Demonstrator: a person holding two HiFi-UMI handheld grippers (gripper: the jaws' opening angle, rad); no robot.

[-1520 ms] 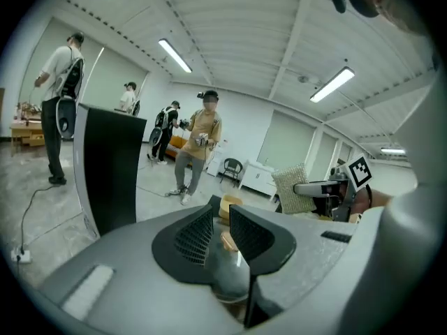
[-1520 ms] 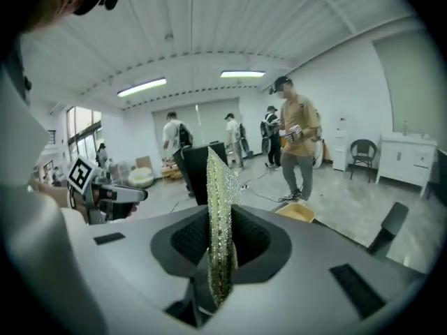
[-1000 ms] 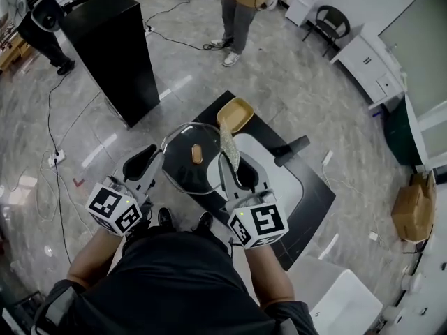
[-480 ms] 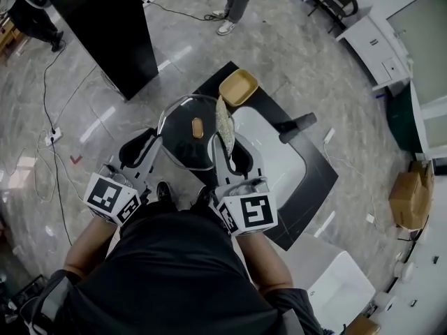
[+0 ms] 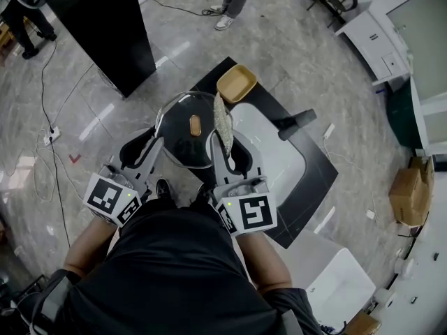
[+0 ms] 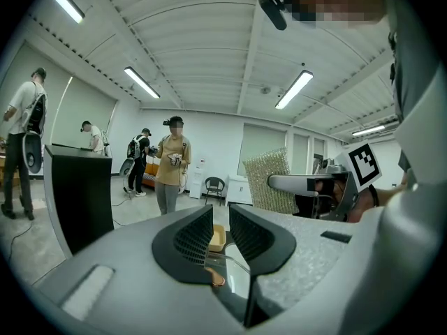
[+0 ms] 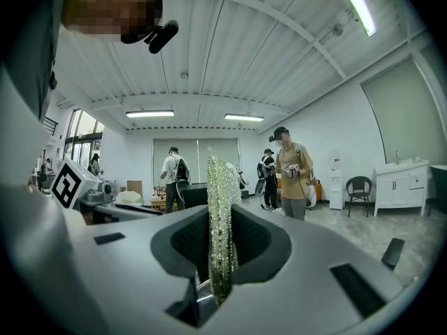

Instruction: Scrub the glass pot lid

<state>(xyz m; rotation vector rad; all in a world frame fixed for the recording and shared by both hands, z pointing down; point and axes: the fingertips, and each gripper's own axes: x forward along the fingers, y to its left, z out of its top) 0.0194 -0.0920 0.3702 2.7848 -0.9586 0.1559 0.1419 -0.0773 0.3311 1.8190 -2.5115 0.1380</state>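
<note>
Left gripper [image 5: 150, 149] is clamping the near-left rim of the glass lid [image 5: 183, 135] and holding it up in frame centre, over the near edge of the black desk [image 5: 316, 180]. Knob [image 5: 195, 125] is facing up at me. Right gripper [image 5: 227, 149] is pinching a sparkly scrub pad [image 5: 222, 123], which is standing edge-on over the lid's right side, just beside the knob. Can't tell if the pad is actually touching the glass.

Progress: I'm judging this as scrubbing set up or just under way. Both tools are in hand, but I'm seeing no foam or wiped track, so most of the glass is likely left to do.

Containers: the yellow tray [image 5: 236, 84], upper centre, looks empty. The white basin [image 5: 279, 169], right of centre, shows nothing inside, though my right gripper is covering part of it.
</note>
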